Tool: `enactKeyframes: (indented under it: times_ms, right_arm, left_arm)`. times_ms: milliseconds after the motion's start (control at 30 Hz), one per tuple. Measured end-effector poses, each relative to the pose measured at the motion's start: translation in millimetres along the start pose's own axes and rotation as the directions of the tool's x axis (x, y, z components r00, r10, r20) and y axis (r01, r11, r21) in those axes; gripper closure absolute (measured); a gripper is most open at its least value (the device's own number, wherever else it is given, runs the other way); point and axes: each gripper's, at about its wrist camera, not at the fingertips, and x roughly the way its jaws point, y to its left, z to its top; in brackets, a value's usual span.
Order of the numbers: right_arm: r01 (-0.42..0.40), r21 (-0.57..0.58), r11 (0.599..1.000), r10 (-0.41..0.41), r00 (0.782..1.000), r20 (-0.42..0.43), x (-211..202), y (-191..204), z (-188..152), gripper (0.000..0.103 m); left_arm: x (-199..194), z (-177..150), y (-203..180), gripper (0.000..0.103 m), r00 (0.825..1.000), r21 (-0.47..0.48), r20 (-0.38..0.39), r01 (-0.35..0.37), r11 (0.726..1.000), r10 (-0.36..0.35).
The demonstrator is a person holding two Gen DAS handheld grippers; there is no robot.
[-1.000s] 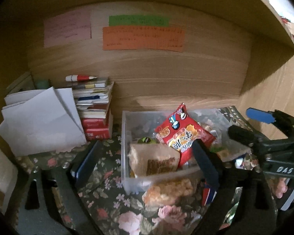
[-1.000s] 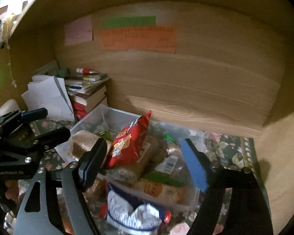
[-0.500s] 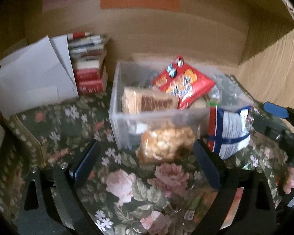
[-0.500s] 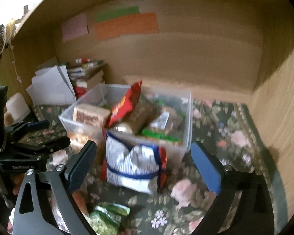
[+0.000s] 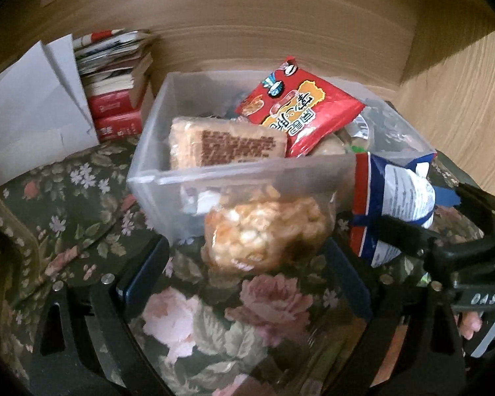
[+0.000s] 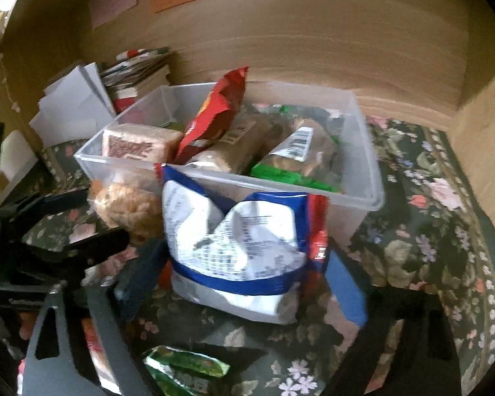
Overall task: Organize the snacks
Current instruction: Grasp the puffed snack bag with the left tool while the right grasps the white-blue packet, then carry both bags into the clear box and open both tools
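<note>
A clear plastic bin (image 5: 148, 168) (image 6: 363, 165) on the floral cloth holds a red snack packet (image 5: 300, 109) (image 6: 214, 112), a beige wafer block (image 5: 227, 145) and other wrapped snacks. A clear bag of orange puffs (image 5: 264, 231) (image 6: 128, 208) leans on the bin's front. It sits just beyond my left gripper (image 5: 244, 280), which is open and not touching it. A white and blue bag (image 6: 241, 247) (image 5: 392, 204) stands between the fingers of my right gripper (image 6: 244, 280). Those jaws are closing beside its edges, and no squeeze shows.
A stack of books (image 5: 115, 79) and white papers (image 5: 33, 109) stand at the back left. Wooden walls close the back and right. A green packet (image 6: 184, 369) lies near my right gripper's base. The cloth (image 6: 429, 231) right of the bin is bare.
Both grippers have sunk and tipped down toward the bin's front. The puff bag now lies ahead of the left fingers, and the white and blue bag sits between the right fingers.
</note>
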Motion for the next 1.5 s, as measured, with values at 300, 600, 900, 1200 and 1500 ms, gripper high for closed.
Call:
enactKeyframes:
  times_ms: [300,600,900,1200,1500]
  right_arm:
    - [-0.008,-0.015,1.000,0.008,1.000,0.021,-10,-2,-4,0.032]
    - [-0.008,0.007,1.000,0.007,0.997,0.082,-34,-9,-2,0.033]
    - [0.006,0.020,1.000,-0.009,0.984,0.178,-64,-15,13,0.033]
    - [0.044,0.023,0.999,-0.048,0.966,0.253,-74,-18,42,0.033]
    - [0.079,0.031,0.996,-0.085,0.955,0.284,-65,-19,66,0.033]
  left_arm:
    - [20,8,-15,0.008,1.000,0.015,-0.028,-0.002,1.000,0.002]
    - [16,7,-16,0.030,1.000,0.010,-0.014,0.018,1.000,-0.017]
    - [-36,3,-5,0.031,0.997,0.009,0.079,0.015,1.000,-0.016]
    - [-86,32,-9,0.031,0.974,0.014,0.225,-0.007,1.000,0.004]
    - [-77,66,-3,0.031,0.965,-0.004,0.262,-0.021,1.000,0.021]
